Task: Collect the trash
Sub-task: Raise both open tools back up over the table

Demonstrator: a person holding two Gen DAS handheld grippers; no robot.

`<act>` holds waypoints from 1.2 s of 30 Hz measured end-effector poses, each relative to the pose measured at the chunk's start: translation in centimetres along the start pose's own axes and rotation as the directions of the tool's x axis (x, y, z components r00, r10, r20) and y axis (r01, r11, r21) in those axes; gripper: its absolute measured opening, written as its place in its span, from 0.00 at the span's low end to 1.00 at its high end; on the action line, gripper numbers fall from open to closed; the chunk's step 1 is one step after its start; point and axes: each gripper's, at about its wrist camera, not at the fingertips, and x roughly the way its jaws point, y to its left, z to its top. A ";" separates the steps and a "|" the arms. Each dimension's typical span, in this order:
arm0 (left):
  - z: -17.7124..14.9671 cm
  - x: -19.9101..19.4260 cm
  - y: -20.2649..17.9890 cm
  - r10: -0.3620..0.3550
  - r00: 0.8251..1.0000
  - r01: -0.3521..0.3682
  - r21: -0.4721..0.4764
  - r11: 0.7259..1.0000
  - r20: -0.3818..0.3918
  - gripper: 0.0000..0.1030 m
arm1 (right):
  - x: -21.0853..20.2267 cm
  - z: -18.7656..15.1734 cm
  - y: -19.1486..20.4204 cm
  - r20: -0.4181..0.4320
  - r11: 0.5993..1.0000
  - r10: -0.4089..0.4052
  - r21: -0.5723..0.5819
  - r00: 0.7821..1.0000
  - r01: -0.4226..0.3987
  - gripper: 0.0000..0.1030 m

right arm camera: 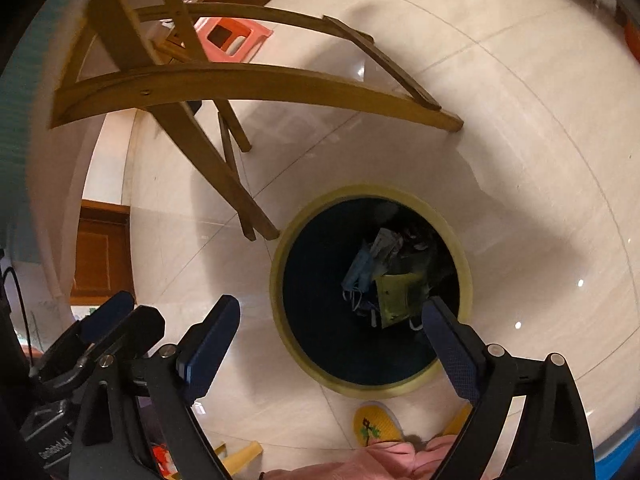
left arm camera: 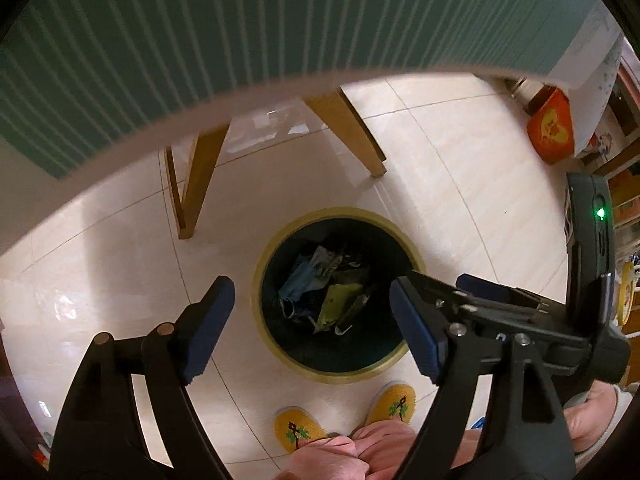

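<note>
Both claws are held above the bin (left arm camera: 336, 370), which stands on the tiled floor (left arm camera: 440, 152) just beside a wooden leg (right arm camera: 224, 176), evidently so that anything released falls inside. The left claw (left arm camera: 316, 324) is spread wide, and nothing is held or touched. The trash (left arm camera: 320, 292), masks and wrappers, is seen lying at the bin's bottom. The right claw (right arm camera: 334, 346) is likewise gaping and empty.

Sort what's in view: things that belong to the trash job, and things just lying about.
Job: trash bin; blue face mask and green wrapper inside it; left gripper and right gripper, both open and empty.

Lying about: pink stool, wooden chair, orange box.
</note>
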 end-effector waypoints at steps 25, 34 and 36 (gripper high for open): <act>1.3 -30.2 -1.3 -0.129 0.977 0.123 0.045 0.991 0.173 0.76 | -28.1 -4.8 16.2 0.180 0.977 -0.085 -0.179 0.980 0.118 0.91; 4.1 -42.9 0.2 -0.140 0.924 0.104 0.119 0.987 0.355 0.79 | -40.2 -6.5 23.7 0.370 0.961 -0.050 -0.236 0.928 0.146 0.91; 4.7 -45.6 0.5 -0.145 0.912 0.102 0.130 0.986 0.383 0.80 | -42.3 -6.7 25.0 0.402 0.962 -0.038 -0.234 0.915 0.143 0.91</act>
